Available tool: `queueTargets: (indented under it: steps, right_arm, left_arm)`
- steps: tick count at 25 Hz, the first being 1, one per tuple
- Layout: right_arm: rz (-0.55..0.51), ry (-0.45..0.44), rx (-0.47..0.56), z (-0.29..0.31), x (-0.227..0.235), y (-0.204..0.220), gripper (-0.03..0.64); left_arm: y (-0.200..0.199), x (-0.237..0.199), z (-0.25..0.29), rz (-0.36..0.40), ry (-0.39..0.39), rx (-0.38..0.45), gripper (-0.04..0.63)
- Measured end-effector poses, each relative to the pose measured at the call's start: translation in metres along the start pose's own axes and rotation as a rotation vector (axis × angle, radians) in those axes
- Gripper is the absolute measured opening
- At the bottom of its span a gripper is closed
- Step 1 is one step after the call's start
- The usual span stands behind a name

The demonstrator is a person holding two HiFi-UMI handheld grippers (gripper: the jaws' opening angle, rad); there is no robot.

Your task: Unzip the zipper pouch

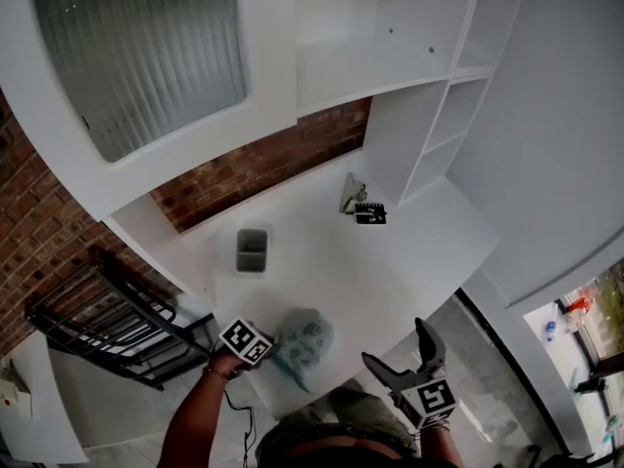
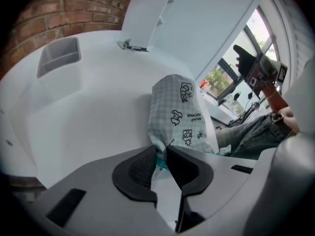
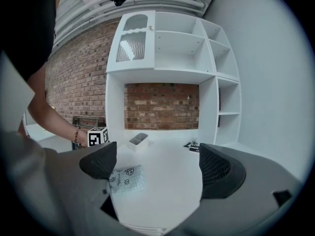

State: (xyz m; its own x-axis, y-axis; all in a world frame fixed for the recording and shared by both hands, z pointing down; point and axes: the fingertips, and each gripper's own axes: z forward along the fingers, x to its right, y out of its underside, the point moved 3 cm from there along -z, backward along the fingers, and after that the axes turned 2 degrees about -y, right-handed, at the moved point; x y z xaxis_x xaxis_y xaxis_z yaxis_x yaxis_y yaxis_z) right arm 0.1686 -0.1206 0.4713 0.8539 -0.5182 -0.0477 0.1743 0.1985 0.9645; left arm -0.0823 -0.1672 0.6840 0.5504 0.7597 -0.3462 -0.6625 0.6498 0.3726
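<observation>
The left gripper is pinching the near end of the zipper pouch lying on the white desk, likely anchoring it. The right gripper is hovering spread wide and empty, presumably free for the pull

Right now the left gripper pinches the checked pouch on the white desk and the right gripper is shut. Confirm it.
Wrong on the right gripper: the right gripper view shows its jaws wide open. The left gripper does pinch the pouch.
</observation>
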Motion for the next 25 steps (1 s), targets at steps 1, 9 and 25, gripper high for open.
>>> queueTargets:
  steps: [1,9,25]
  right_arm:
    - [0.000,-0.001,0.002,0.000,0.000,0.000,0.522]
    - [0.020,-0.011,-0.003,0.002,-0.005,0.004,0.522]
    - [-0.222,-0.179,-0.039,0.012,-0.061,-0.013,0.359]
  left_arm:
    - [-0.001,0.005,-0.001,-0.040,0.029,0.018,0.069]
    - [-0.027,0.032,-0.032,-0.308,0.223,0.278,0.064]
    - [-0.101,0.076,-0.073,-0.643,0.500,0.597,0.063]
